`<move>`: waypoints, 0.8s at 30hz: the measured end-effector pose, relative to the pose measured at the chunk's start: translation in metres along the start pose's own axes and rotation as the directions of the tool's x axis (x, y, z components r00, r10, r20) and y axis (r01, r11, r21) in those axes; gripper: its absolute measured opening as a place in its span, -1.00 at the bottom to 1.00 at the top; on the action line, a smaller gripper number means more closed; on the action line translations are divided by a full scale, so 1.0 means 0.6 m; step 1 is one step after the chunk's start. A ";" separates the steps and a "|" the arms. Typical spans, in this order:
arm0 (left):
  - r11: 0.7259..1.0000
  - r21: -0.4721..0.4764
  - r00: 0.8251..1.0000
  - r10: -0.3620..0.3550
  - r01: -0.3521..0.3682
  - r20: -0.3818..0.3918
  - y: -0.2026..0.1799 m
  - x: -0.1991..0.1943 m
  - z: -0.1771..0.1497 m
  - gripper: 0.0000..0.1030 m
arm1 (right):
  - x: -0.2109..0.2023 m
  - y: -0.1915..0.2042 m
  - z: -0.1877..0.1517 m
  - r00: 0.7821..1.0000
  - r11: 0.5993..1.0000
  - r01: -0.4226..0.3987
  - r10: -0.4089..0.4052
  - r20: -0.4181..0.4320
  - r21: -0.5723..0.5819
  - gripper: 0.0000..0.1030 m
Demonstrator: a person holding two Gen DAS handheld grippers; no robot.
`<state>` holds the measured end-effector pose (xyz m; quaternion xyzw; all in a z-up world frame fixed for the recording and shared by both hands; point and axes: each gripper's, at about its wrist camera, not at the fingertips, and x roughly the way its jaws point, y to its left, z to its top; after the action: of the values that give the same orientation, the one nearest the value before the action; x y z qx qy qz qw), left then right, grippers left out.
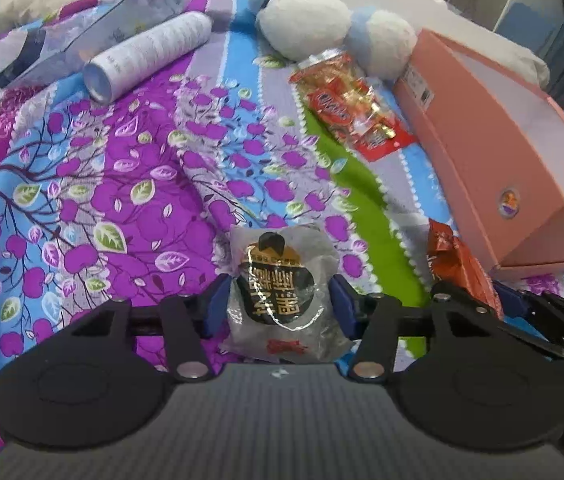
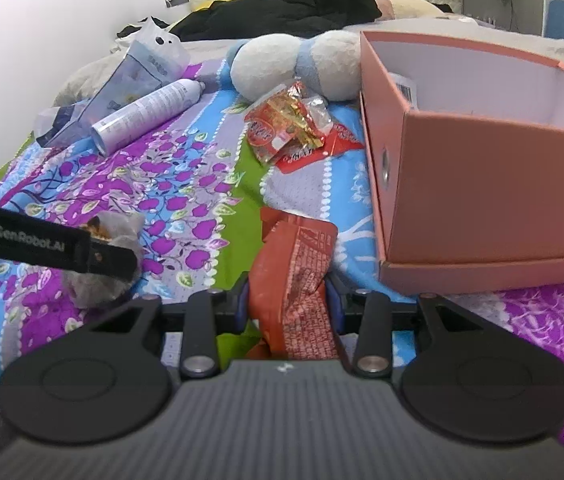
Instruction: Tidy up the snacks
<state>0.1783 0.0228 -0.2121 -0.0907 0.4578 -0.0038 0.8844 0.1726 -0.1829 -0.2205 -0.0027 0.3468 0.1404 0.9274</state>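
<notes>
Pinching a grey snack packet (image 1: 282, 292) between its blue pads, the left gripper (image 1: 282, 300) sits beside the right gripper (image 2: 287, 304), itself clamped on an orange snack packet (image 2: 294, 276) near the pink box (image 2: 482, 184) ahead-right.

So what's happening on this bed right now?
A person is sorting snacks with a handheld tool in each hand. The left tool is closed on a grey snack packet, the right tool on an orange snack bag. Both still lie on the patterned bedspread. The open pink box sits alongside; a red snack packet waits further back.
</notes>
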 end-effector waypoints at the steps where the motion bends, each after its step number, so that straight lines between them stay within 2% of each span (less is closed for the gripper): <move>1: 1.000 0.001 1.000 -0.002 0.002 0.000 -0.003 -0.004 0.001 0.14 | 0.000 0.001 0.002 1.000 1.000 0.014 -0.014 -0.004 -0.006 -0.21; 13: 1.000 -0.009 0.999 -0.023 0.023 0.044 -0.028 -0.060 0.046 0.14 | -0.050 -0.003 0.056 1.000 1.000 -0.005 0.005 0.025 0.003 -0.21; 19: 1.000 0.003 0.997 -0.014 0.014 0.079 -0.044 -0.094 0.081 0.11 | -0.085 -0.005 0.101 0.997 1.000 -0.009 0.008 0.082 0.011 -0.21; 24: 0.999 0.009 0.994 -0.043 0.042 0.100 -0.061 -0.118 0.111 0.08 | -0.110 -0.017 0.143 0.992 1.000 0.011 -0.013 0.128 0.016 -0.21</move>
<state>0.1940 0.0038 -0.1111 -0.0975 0.4107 -0.0198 0.9063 0.1831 -0.2010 -0.1137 0.0111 0.2875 0.1320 0.9486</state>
